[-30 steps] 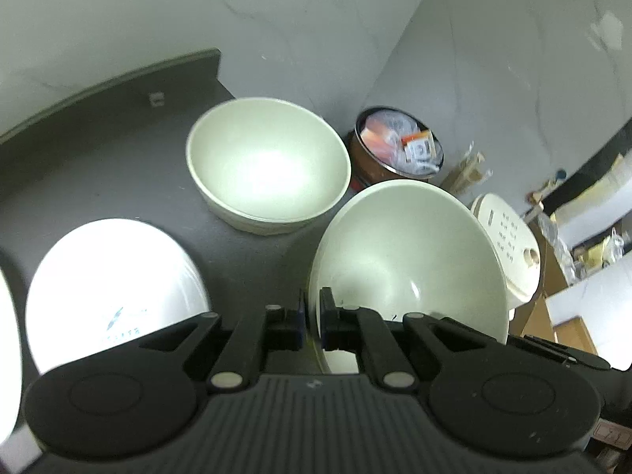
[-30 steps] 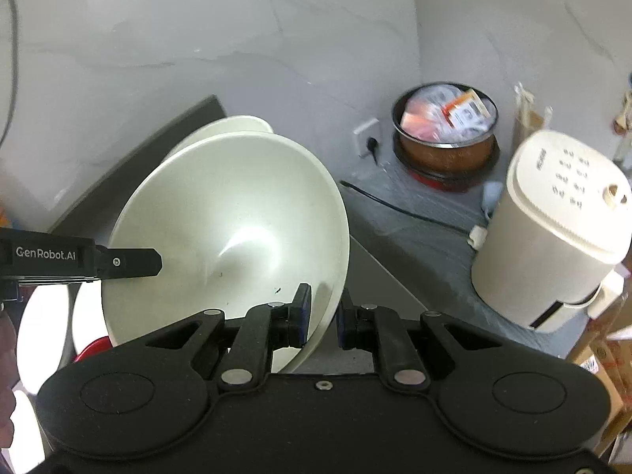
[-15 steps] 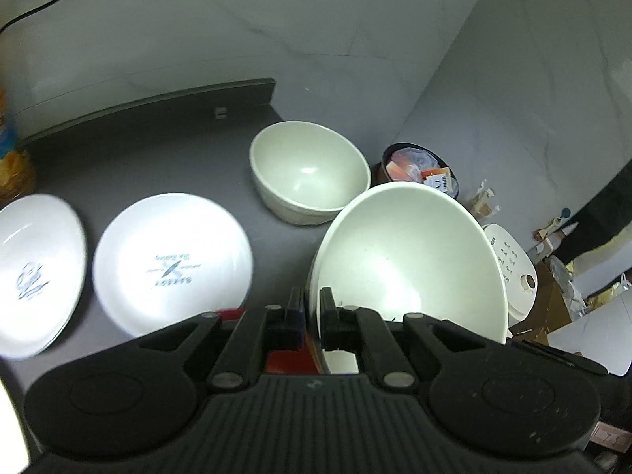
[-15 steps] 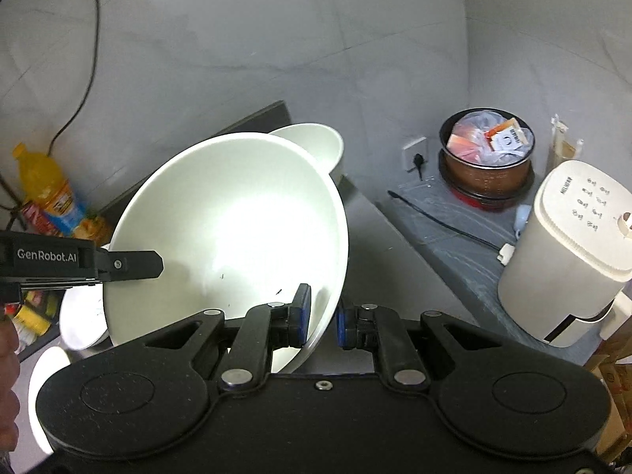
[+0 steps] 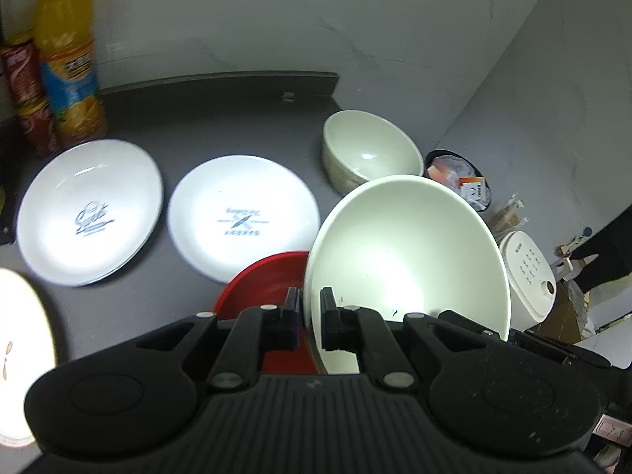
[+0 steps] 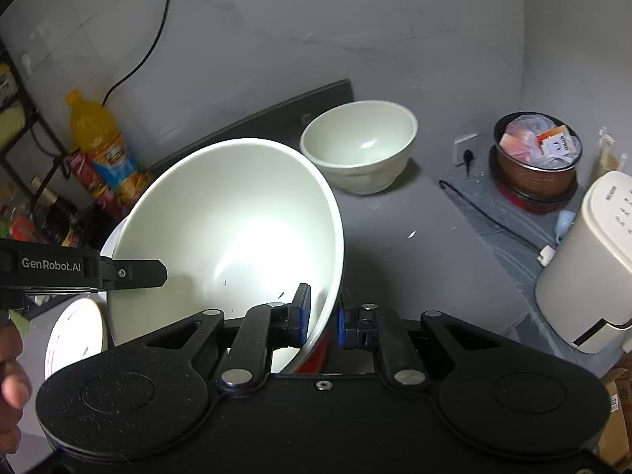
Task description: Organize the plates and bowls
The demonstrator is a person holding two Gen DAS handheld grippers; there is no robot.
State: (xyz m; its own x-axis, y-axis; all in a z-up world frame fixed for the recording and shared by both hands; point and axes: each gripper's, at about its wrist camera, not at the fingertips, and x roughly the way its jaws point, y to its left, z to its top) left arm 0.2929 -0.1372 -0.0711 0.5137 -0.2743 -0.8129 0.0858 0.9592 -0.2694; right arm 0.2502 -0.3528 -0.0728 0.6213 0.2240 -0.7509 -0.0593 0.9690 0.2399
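Observation:
A large white bowl (image 5: 407, 260) (image 6: 229, 229) hangs tilted above the dark counter (image 5: 221, 118), held by both grippers. My left gripper (image 5: 310, 308) is shut on its near rim. My right gripper (image 6: 322, 316) is shut on the opposite rim, and a finger (image 6: 134, 273) of the left gripper shows across the bowl. A second, smaller white bowl (image 5: 371, 154) (image 6: 359, 146) stands upright at the counter's far right. Two white printed plates (image 5: 89, 209) (image 5: 241, 217) lie flat side by side. A red dish (image 5: 268, 276) sits just under the held bowl.
Another white plate (image 5: 19, 355) lies at the left edge. An orange juice bottle (image 5: 67, 51) and a red can (image 5: 27, 94) stand at the back left. Beyond the counter's right edge are a pot of packets (image 6: 537, 158), a white appliance (image 6: 584, 264) and a cable (image 6: 489, 217). A person's hand (image 6: 12, 375) shows.
Both grippers have risen and pulled back with the large bowl, away from the smaller bowl. The plates, the red dish and the bottle have come into view. Both grips are unchanged.

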